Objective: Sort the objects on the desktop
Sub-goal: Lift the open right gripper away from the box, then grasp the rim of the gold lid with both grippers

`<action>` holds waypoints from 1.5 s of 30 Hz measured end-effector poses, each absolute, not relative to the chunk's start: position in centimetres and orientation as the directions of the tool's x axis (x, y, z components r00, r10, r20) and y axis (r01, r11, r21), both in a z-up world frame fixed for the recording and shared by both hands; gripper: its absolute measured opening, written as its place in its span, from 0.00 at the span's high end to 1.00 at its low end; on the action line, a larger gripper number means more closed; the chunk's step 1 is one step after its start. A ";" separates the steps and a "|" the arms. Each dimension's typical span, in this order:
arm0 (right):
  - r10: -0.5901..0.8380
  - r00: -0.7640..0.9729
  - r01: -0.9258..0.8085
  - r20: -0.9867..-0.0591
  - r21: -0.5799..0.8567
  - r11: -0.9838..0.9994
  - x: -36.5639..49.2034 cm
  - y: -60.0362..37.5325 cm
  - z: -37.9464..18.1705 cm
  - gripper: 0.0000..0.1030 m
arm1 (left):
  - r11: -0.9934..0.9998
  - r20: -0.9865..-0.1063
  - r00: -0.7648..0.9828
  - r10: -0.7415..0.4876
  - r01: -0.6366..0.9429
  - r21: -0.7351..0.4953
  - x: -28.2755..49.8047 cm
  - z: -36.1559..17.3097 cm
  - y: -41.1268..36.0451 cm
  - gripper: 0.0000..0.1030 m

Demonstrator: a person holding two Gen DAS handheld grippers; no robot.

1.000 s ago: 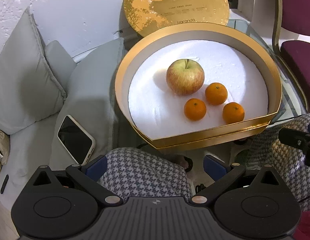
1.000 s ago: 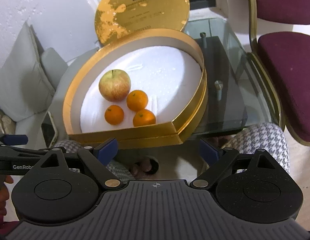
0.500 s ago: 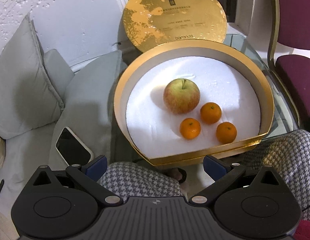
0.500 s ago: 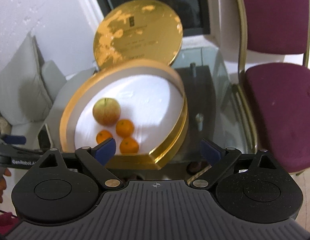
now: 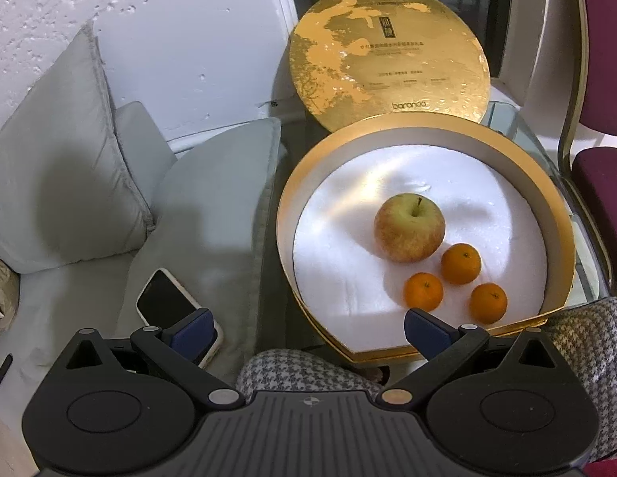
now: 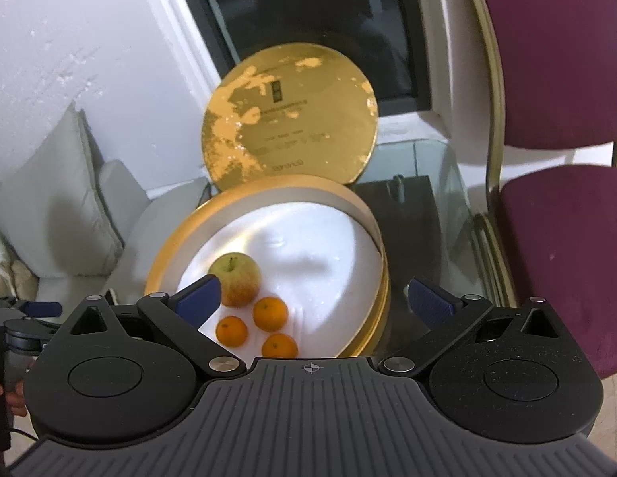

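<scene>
Left gripper [image 5: 308, 330] has its blue-padded fingers spread wide apart with nothing between them, and it sits back from the box, above the person's houndstooth-patterned knee [image 5: 308, 369]. Right gripper [image 6: 312, 298] is the same deal: fingers wide apart, holding nothing, hanging over the near edge of the box.

The fruit is all inside the big round gold box [image 5: 284, 214], which sits on a glass table [image 6: 447, 214]. It has a white foam floor, and everything is bunched toward the near side: one apple [image 5: 409, 227] with its stem up, and three small oranges just in front of it. One orange [image 5: 461, 263] is right up against the apple's lower right, another orange [image 5: 423, 291] sits a bit nearer, and the third orange [image 5: 488, 303] is closest to the gold rim. The rest of the foam is bare.

Stuff around it: the box's gold lid [image 5: 388, 51] stands tilted on edge behind the box, leaning back toward the window. To the left there are grey cushions [image 5: 62, 183], and a phone [image 5: 165, 302] lies face up on one of them, partly hidden behind the left gripper's left finger. A maroon chair [image 6: 563, 214] is pushed up against the table on the right. In the right wrist view the near finger covers a bit of the apple.
</scene>
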State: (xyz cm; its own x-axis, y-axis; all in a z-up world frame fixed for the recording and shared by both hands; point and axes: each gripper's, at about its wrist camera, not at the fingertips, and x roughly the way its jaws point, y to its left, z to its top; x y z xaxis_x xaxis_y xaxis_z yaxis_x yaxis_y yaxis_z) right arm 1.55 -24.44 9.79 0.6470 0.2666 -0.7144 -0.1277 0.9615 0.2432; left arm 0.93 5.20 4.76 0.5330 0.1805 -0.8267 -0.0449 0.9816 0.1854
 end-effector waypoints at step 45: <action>0.233 0.893 -0.144 -0.384 0.248 0.958 30.9 -25.8 9.9 0.00 | 0.972 -0.636 0.753 0.171 -0.233 -0.014 27.0 5.3 11.4 0.01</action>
State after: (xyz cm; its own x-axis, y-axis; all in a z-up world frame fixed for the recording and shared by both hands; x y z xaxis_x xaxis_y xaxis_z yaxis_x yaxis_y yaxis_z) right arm 30.94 -25.75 9.90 0.8931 0.2335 -0.3845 -0.1437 0.9580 0.2480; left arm 26.97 11.43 5.27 0.7529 0.1709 -0.6355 -0.2328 0.9724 -0.0142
